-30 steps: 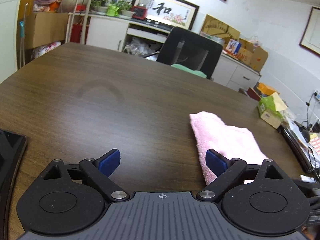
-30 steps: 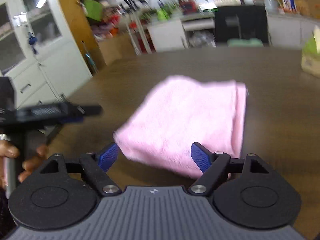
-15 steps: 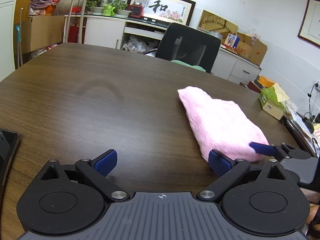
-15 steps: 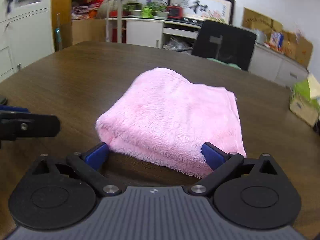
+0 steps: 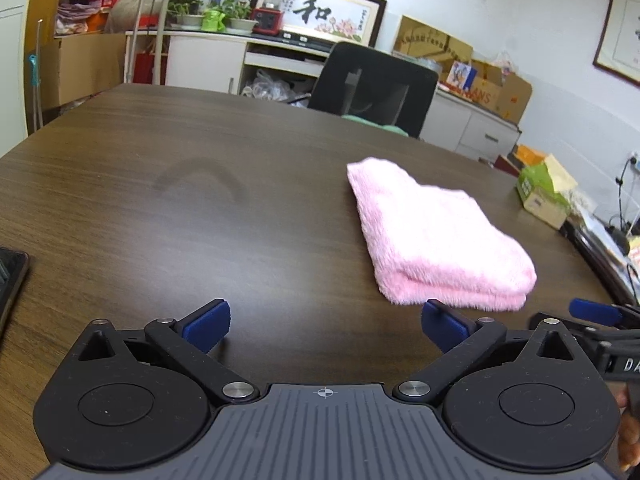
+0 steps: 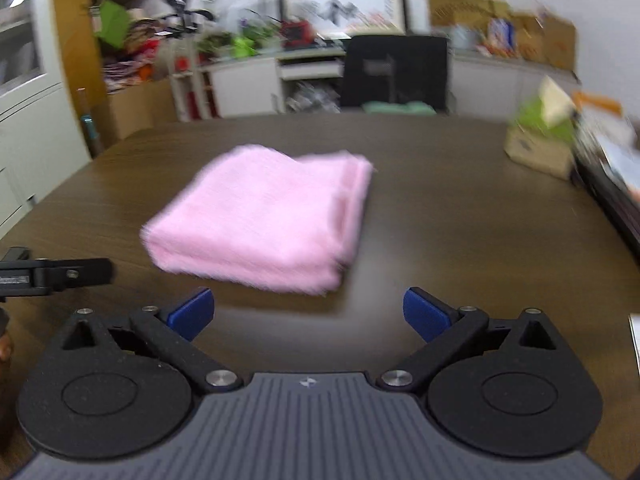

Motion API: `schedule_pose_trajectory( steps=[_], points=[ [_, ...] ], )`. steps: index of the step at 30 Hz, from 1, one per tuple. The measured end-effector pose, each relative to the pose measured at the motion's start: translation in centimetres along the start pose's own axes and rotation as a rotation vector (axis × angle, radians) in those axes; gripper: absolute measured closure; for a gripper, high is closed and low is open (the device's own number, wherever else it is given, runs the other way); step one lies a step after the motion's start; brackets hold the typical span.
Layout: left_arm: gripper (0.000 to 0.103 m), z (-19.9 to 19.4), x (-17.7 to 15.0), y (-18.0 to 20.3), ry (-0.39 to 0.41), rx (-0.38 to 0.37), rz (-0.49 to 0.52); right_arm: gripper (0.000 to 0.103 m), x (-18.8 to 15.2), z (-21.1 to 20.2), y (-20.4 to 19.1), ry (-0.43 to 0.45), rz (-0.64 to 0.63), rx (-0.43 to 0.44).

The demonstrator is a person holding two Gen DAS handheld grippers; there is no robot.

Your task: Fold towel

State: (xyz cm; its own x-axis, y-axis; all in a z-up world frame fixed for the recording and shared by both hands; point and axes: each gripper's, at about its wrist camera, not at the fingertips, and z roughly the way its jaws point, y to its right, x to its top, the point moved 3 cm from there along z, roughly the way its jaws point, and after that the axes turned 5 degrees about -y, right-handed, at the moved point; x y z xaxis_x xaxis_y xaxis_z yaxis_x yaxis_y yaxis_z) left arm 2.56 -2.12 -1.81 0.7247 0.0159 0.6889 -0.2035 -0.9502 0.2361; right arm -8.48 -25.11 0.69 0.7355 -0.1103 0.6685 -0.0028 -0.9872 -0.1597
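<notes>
A pink towel (image 5: 432, 236) lies folded in a thick stack on the dark wooden table (image 5: 200, 208); it also shows in the right wrist view (image 6: 268, 220). My left gripper (image 5: 324, 326) is open and empty, low over the table, left of and nearer than the towel. My right gripper (image 6: 306, 314) is open and empty, just short of the towel's near edge, not touching it. The right gripper's blue fingertip (image 5: 592, 312) shows at the right edge of the left wrist view. The left gripper's black finger (image 6: 56, 274) shows at the left of the right wrist view.
A tissue box (image 5: 544, 196) stands on the table at the far right, with dark flat items (image 5: 600, 248) along the right edge. A black tray or device (image 5: 10, 276) lies at the left edge. A black office chair (image 5: 372, 88) stands behind the table.
My right gripper has drawn back from the towel, so its fingers no longer flank the near edge. The towel lies still. The left gripper has shifted only slightly.
</notes>
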Motion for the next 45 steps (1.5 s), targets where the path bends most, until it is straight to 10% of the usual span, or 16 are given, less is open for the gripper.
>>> schedule_pose_trajectory(
  steps=[45],
  points=[
    [0.000, 0.3, -2.2, 3.6, 0.001, 0.256, 0.090, 0.000, -2.3, 0.1, 1.0, -0.004, -0.079, -0.127]
  ],
)
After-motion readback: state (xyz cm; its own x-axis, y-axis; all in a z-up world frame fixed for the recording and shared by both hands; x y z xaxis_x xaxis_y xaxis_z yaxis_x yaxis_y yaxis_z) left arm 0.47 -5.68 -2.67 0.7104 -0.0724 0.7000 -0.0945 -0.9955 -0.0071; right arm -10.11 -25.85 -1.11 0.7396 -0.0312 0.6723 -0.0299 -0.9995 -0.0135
